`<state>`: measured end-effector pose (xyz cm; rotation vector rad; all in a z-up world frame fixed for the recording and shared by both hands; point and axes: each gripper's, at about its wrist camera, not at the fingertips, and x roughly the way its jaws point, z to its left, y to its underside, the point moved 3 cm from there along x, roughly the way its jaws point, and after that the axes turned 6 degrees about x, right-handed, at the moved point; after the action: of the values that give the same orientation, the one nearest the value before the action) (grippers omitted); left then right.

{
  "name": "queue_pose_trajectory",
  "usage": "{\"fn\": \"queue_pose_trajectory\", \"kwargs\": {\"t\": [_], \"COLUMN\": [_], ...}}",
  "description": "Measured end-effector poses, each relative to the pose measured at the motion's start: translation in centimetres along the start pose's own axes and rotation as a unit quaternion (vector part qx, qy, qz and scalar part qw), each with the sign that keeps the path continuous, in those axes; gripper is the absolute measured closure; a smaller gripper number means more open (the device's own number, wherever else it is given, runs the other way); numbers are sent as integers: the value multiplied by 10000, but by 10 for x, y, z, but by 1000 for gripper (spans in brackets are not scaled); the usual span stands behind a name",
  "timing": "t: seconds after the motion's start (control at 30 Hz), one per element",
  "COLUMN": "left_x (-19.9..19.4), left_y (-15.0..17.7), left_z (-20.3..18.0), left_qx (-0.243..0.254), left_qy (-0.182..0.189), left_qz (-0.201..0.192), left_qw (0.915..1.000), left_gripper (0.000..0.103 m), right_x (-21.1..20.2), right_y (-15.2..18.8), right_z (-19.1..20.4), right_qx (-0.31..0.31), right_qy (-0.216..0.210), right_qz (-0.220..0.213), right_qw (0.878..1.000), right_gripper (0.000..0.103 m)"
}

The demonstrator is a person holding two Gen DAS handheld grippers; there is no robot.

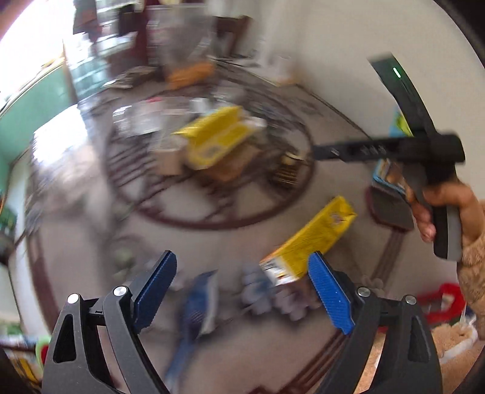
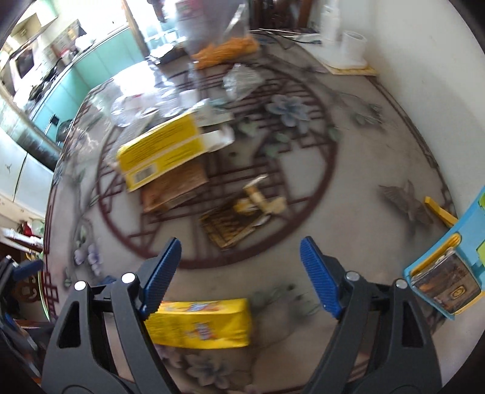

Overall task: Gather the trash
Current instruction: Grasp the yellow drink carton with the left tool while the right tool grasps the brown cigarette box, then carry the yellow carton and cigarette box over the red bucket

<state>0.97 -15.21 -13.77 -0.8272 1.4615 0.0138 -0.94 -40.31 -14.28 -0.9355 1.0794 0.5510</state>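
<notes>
Table: we look down on a round table with a dark red lattice ring and painted flowers; in the left wrist view it is heavily blurred.
Trash pile: we see a heap of trash near the middle of the ring, topped by an opened yellow carton that lies tilted on a brown flattened box.
Clear bag: at the far edge we see a clear bag with orange contents at its base.
Yellow packet: we find a yellow packet lying flat on the table near its front edge, outside the ring; in the left wrist view it lies just beyond the left gripper's right finger.
Blue holder: a light blue holder with a dark pack in it sits at the right edge of the table.
Small wrapper: we see a small dark and yellow wrapper inside the ring, near the pile.
Left gripper: our left gripper has its jaws wide apart and nothing between the blue pads.
Right gripper: our right gripper also stands spread with nothing gripped; the yellow packet shows beneath its left finger, and we cannot tell if they touch.
Hand: a hand holds the right gripper's handle over the table's right side.
</notes>
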Motion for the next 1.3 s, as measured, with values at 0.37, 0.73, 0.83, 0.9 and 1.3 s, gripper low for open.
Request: {"fn": "queue_pose_trajectory", "kwargs": {"t": [0.37, 0.73, 0.83, 0.9, 1.3], "left_x": [94, 35, 17, 9, 1], "left_y": [-20, -11, -2, 7, 25], "left_z": [-73, 3, 30, 45, 62], "left_qx": [1082, -632, -1161, -1445, -2097], "left_qy": [327, -104, -322, -446, -721], "left_qz": [1178, 523, 440, 435, 367], "left_qw": [9866, 9966, 9917, 9875, 9744], "left_gripper": [50, 71, 71, 71, 70], "right_x": [39, 89, 96, 98, 78], "right_y": [-5, -20, -27, -30, -30], "right_z": [-31, -6, 4, 10, 40], "right_qx": [573, 838, 689, 498, -358], "right_qy": [-614, -1069, -987, -895, -764], "right_qz": [548, 1079, 1071, 1053, 664], "right_qw": [9950, 9848, 9869, 9891, 9942], "right_gripper": [23, 22, 19, 24, 65]}}
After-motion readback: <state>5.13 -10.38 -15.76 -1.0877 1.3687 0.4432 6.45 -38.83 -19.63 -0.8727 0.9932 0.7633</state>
